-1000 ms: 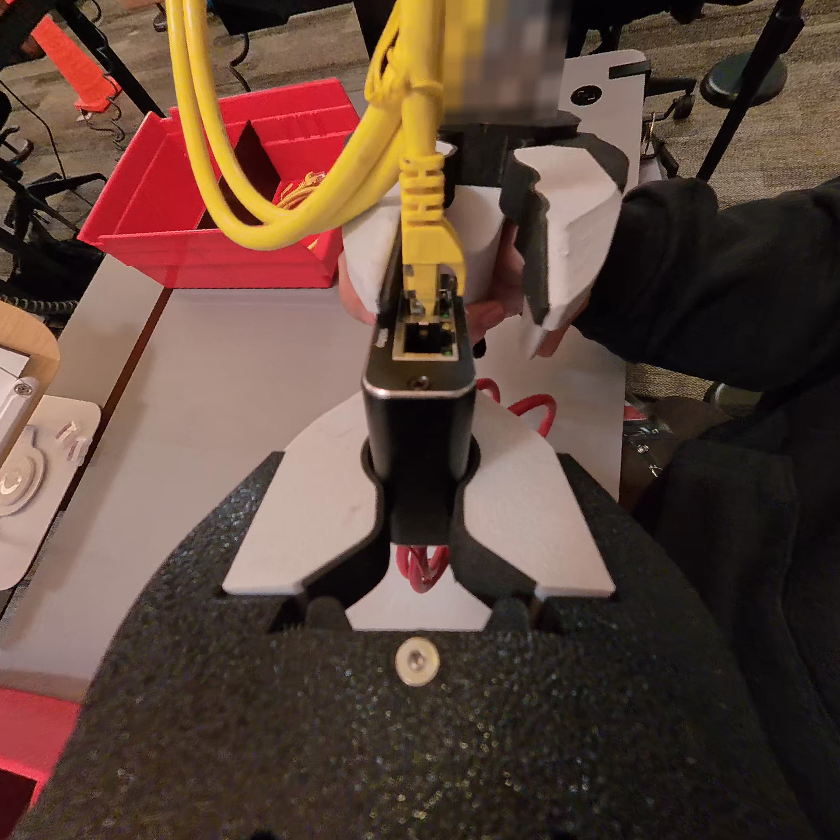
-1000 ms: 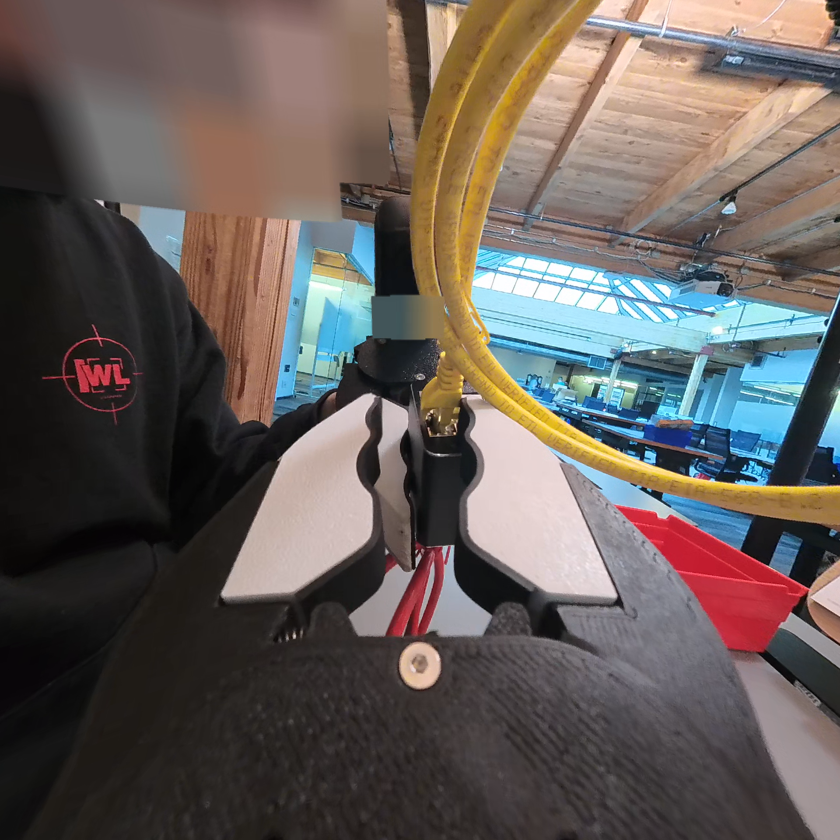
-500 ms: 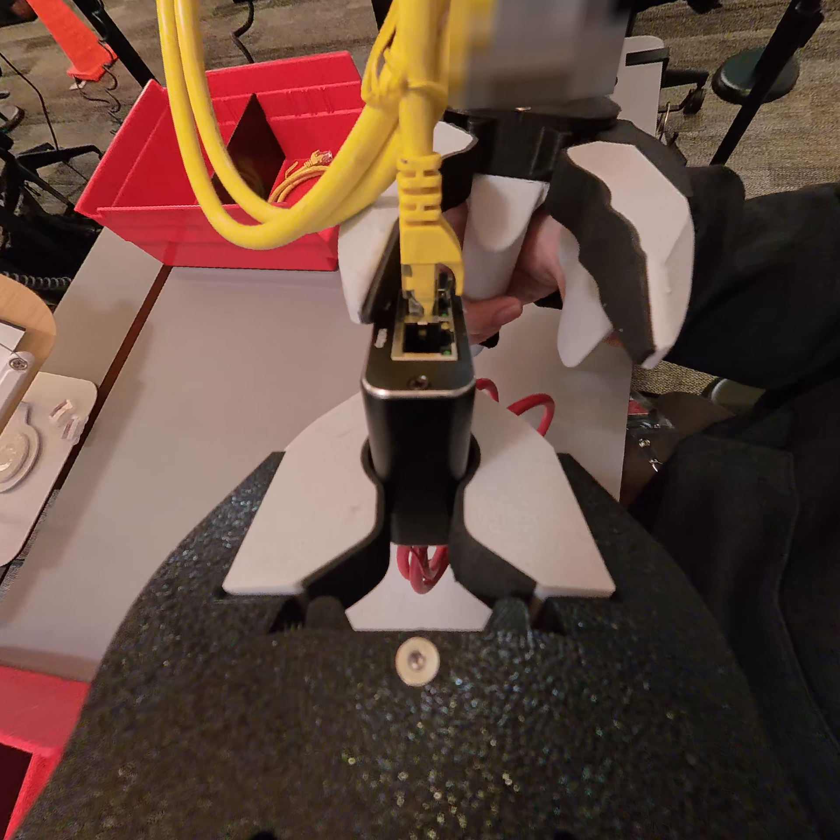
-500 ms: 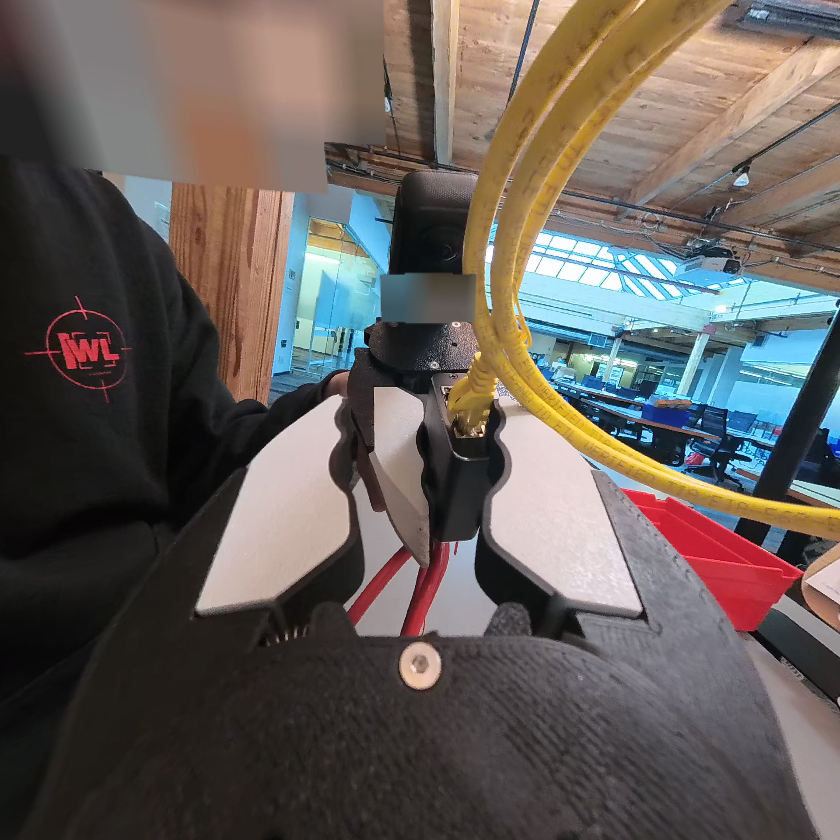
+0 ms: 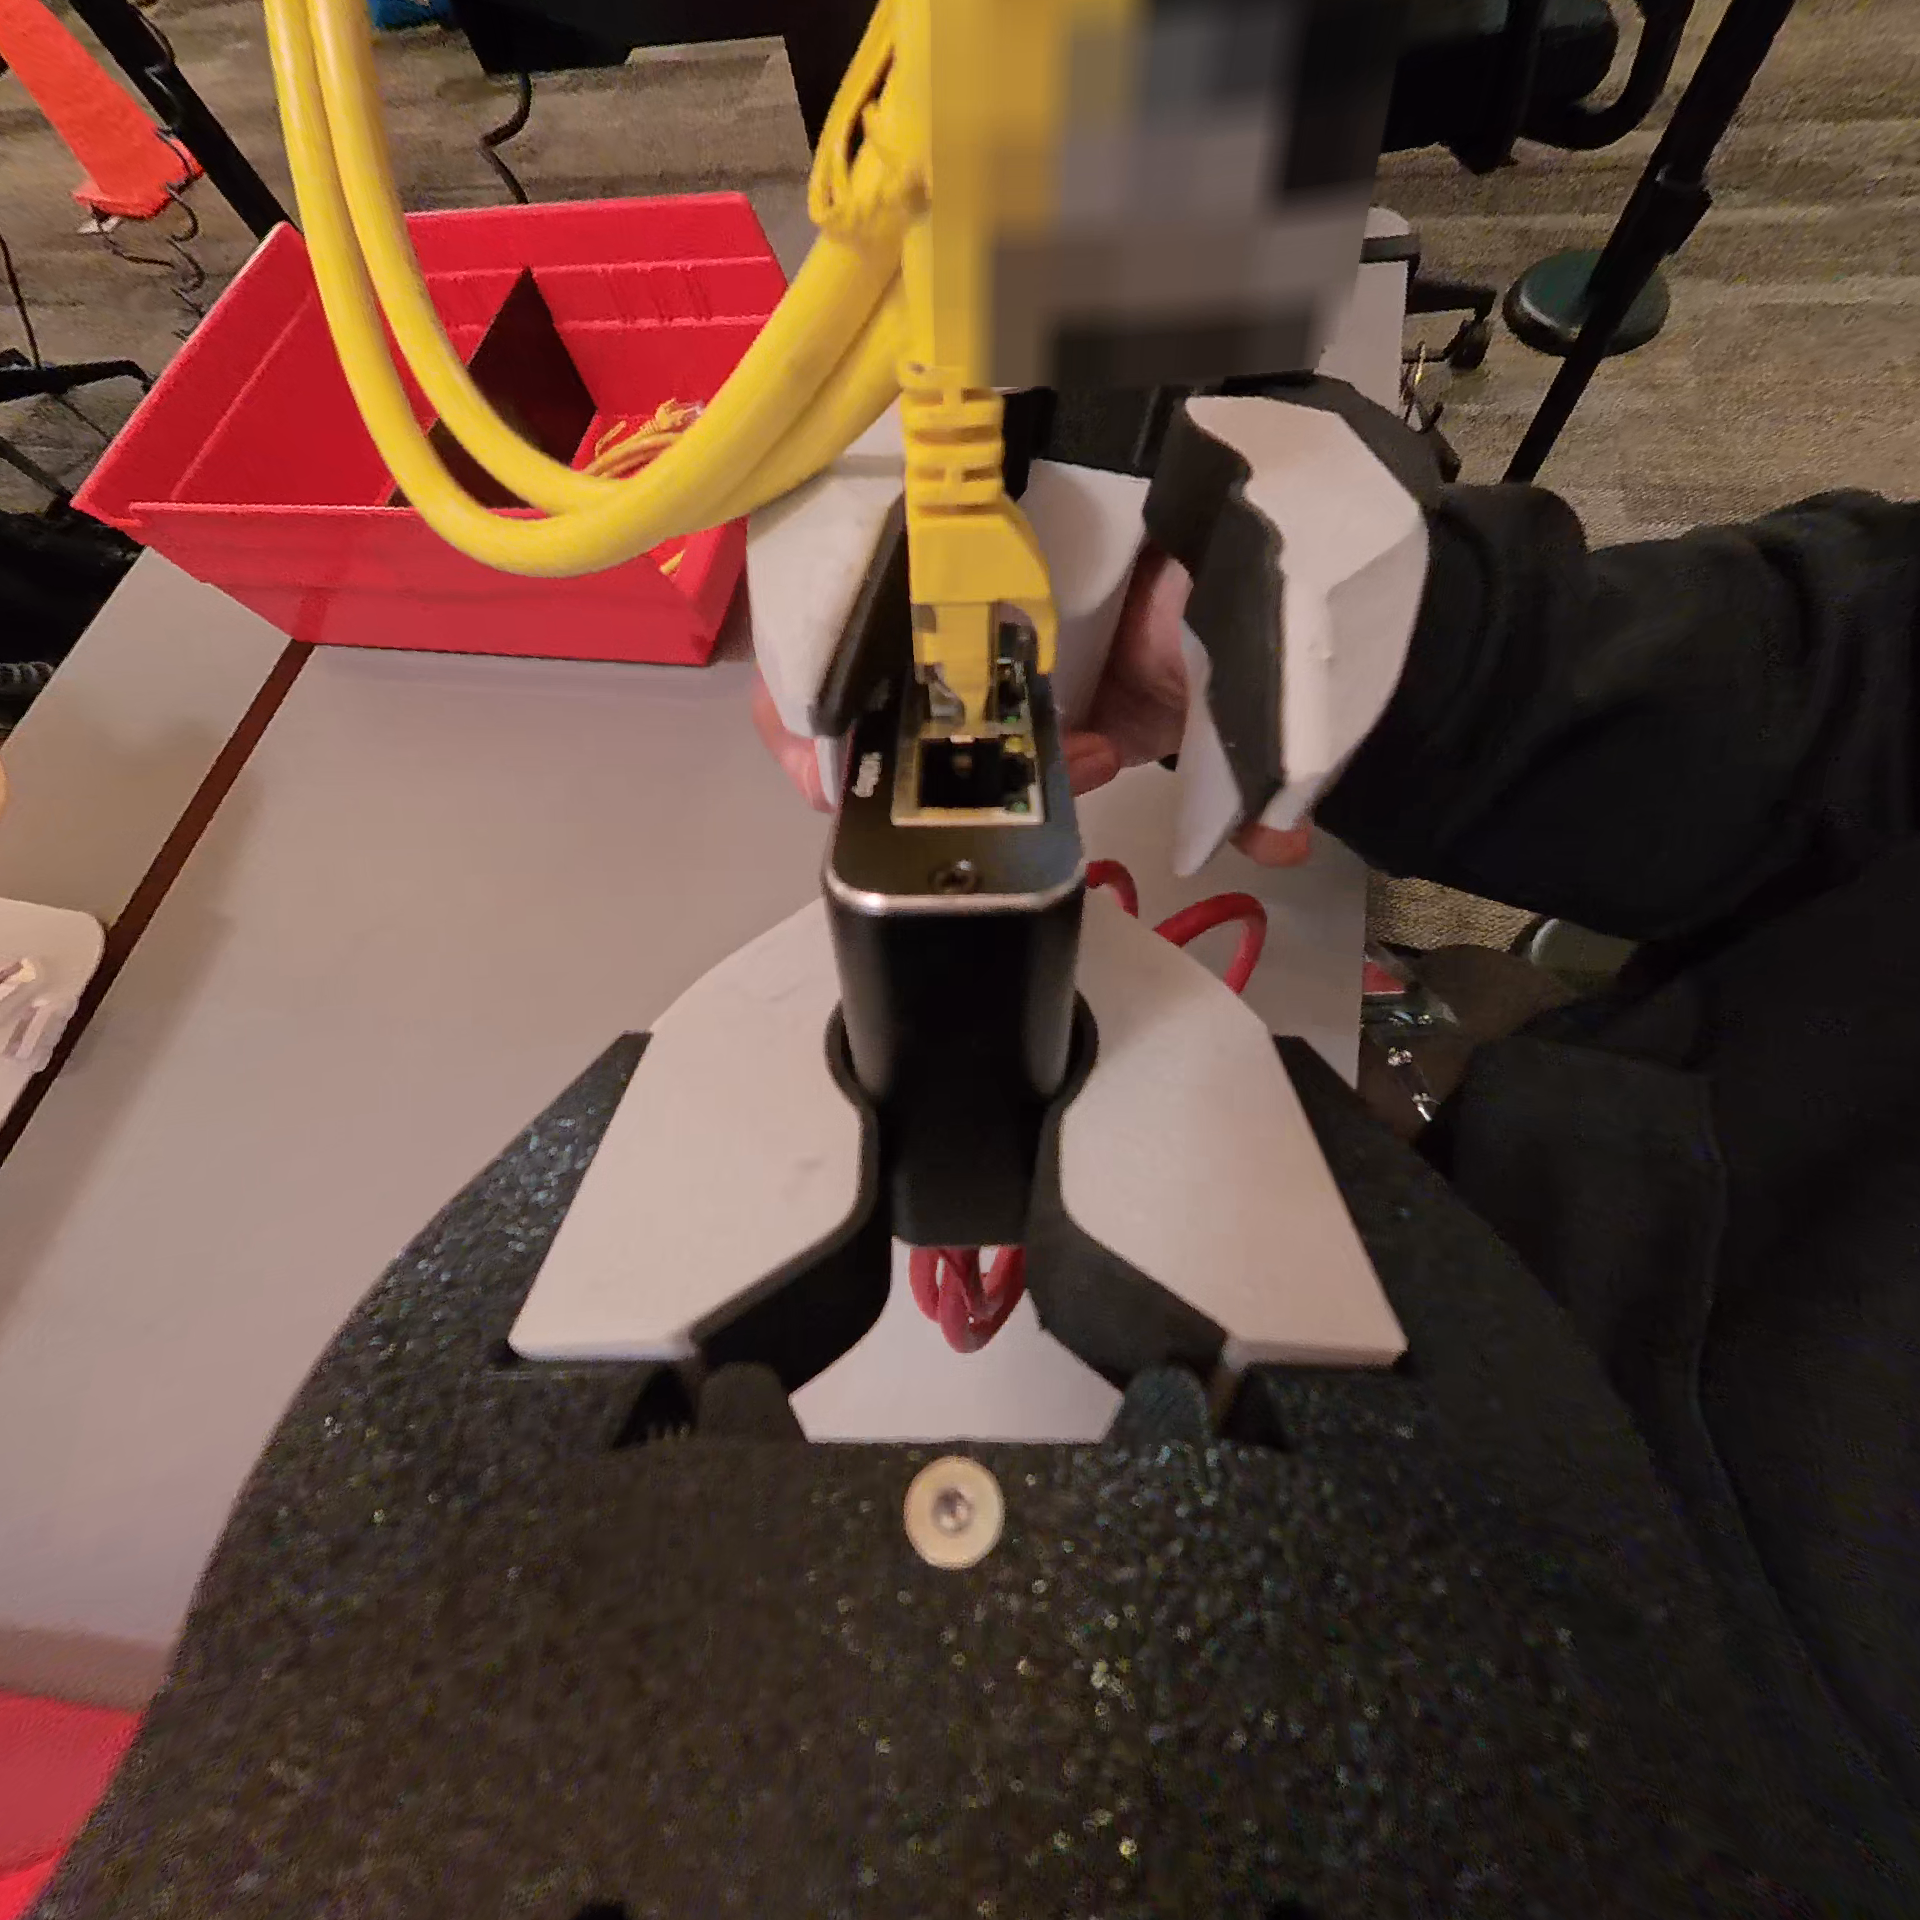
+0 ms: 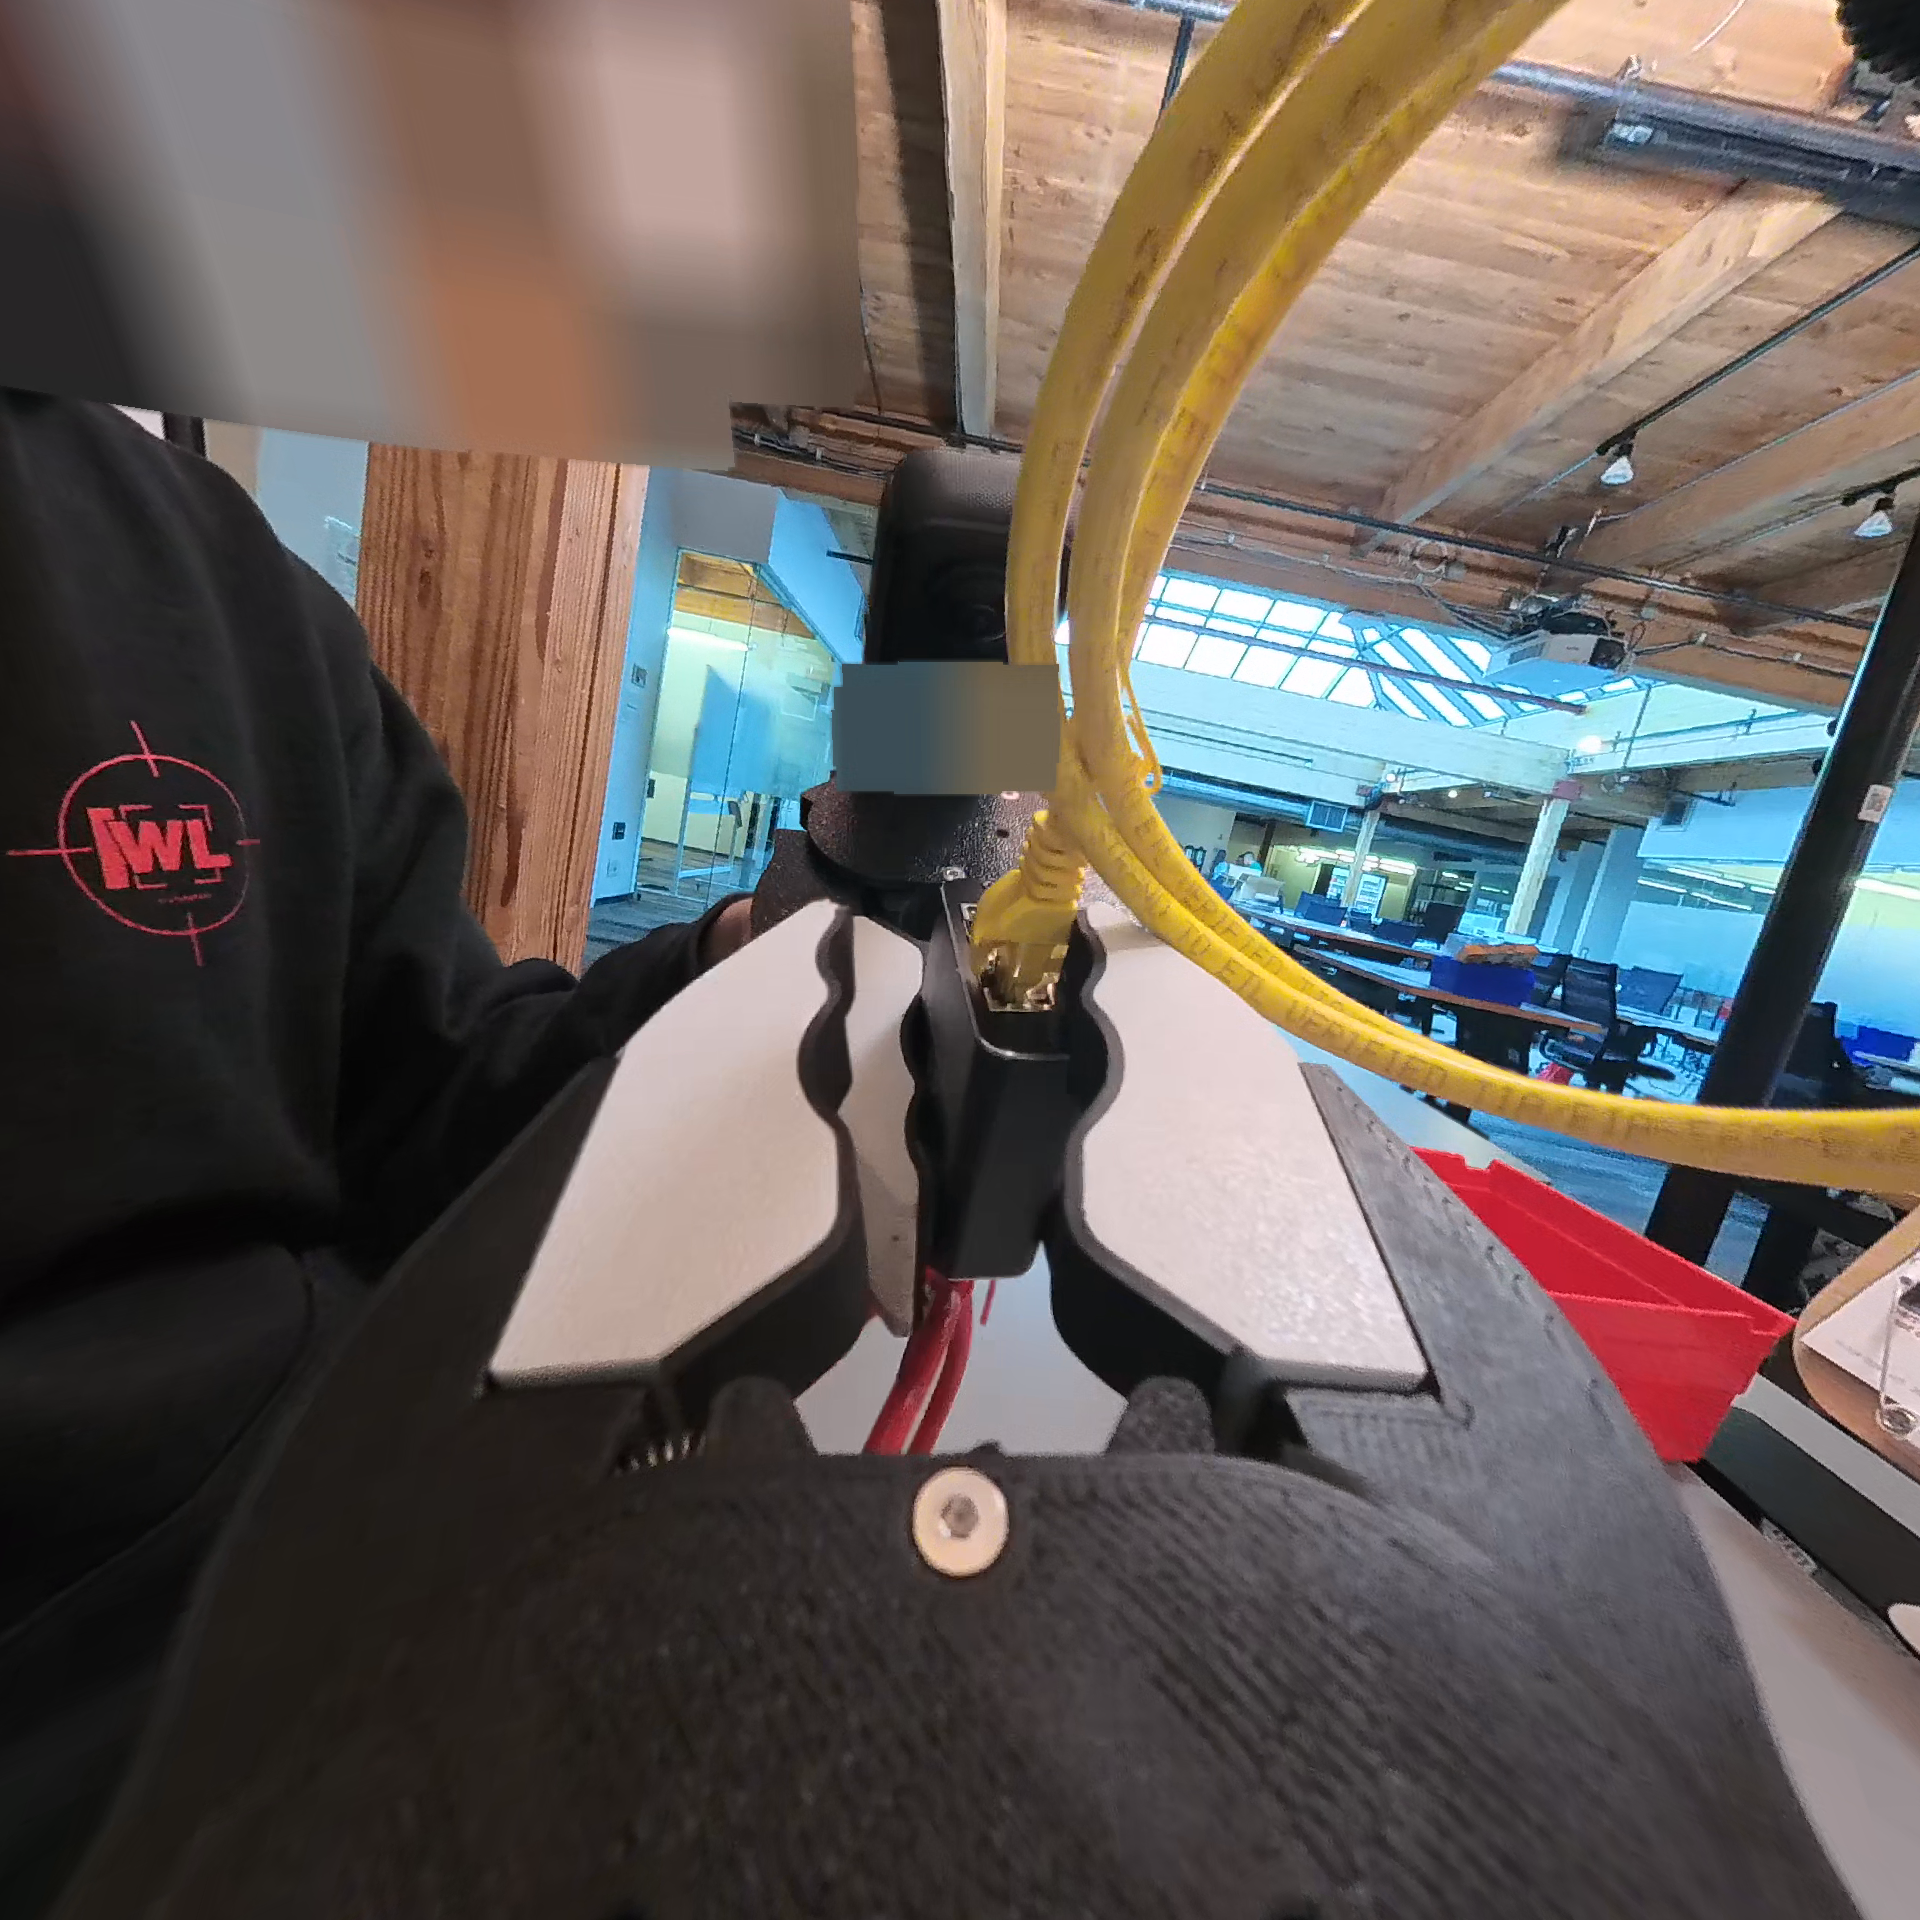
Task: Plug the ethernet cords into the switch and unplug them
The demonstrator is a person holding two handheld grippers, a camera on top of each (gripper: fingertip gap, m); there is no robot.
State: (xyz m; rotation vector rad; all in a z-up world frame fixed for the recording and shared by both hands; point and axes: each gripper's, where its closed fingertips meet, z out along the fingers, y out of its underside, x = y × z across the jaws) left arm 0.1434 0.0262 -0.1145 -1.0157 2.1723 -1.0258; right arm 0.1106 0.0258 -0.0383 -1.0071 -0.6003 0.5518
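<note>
My left gripper (image 5: 958, 935) is shut on a black switch (image 5: 956, 1039) and holds it upright above the grey table (image 5: 468, 883). A yellow ethernet plug (image 5: 971, 561) sits in the switch's far port; the near port (image 5: 961, 774) is empty. Its yellow cord (image 5: 582, 520) loops up and to the left. My right gripper (image 6: 961, 935) is open, its fingers on either side of the switch (image 6: 987, 1143) with the plug (image 6: 1023, 914) at its tips. In the left wrist view one right finger (image 5: 1299, 623) stands well clear of the switch.
A red bin (image 5: 416, 436) with a divider and a yellow cord inside stands at the table's far left; it also shows in the right wrist view (image 6: 1621, 1299). A red cord (image 5: 1216, 925) lies on the table under the switch. A person's black sleeve (image 5: 1662, 707) fills the right. Left tips to right tips: about 7 cm.
My right gripper has opened wider around the switch and shifted along it. The left gripper keeps its hold on the switch and the yellow plug stays in its port.
</note>
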